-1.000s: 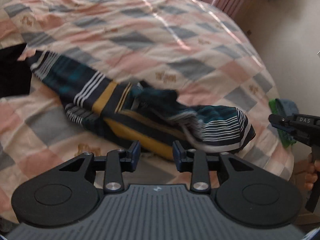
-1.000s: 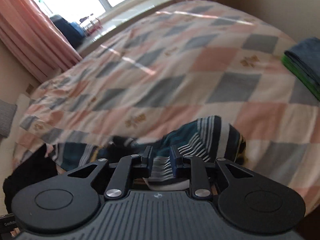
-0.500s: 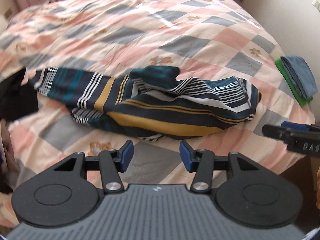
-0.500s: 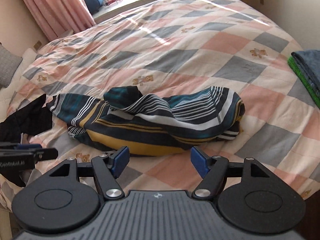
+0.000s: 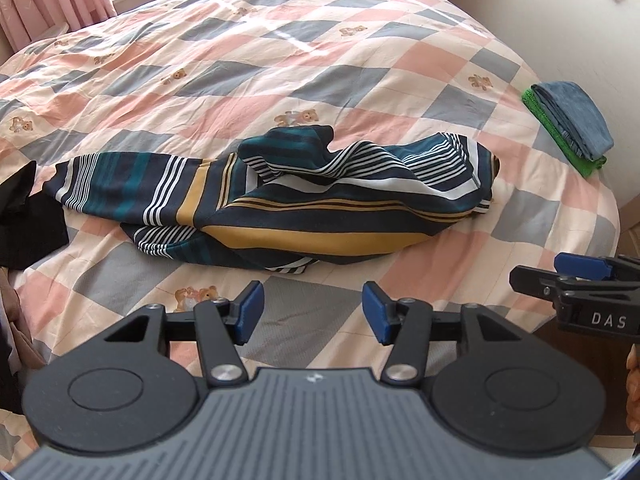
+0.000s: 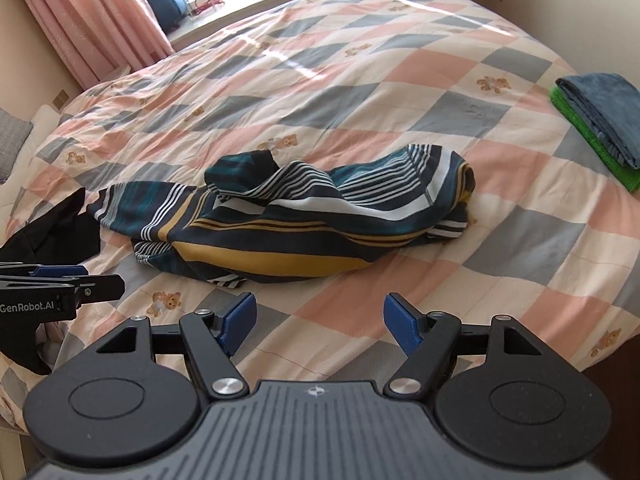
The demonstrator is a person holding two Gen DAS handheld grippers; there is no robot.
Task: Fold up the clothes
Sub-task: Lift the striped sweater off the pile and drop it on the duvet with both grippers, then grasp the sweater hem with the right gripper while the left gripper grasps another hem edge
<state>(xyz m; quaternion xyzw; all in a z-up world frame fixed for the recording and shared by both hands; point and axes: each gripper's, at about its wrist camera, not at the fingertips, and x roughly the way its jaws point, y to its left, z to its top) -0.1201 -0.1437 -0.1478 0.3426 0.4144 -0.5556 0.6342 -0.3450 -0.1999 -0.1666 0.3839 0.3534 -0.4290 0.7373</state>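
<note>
Both my claws, left gripper (image 5: 312, 312) and right gripper (image 6: 320, 322), gape empty; striped shirt (image 5: 304, 204) crumpled near bed's (image 5: 320, 60) front edge.

Bare quilt (image 5: 304, 304) before striped garment (image 5: 280, 200) — black clothing (image 5: 24, 216) crowds left.

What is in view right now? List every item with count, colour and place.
striped garment: one, navy, teal, white and mustard, crumpled mid-bed.
checked quilt: one, pink, grey and cream, covering the bed.
folded towels: two, blue on green, stacked at the bed's right edge.
black garment: one, on the bed's left edge.
curtains: pink, by the window.
left gripper: open, empty, short of the striped garment.
right gripper: open, empty, short of it too.
</note>
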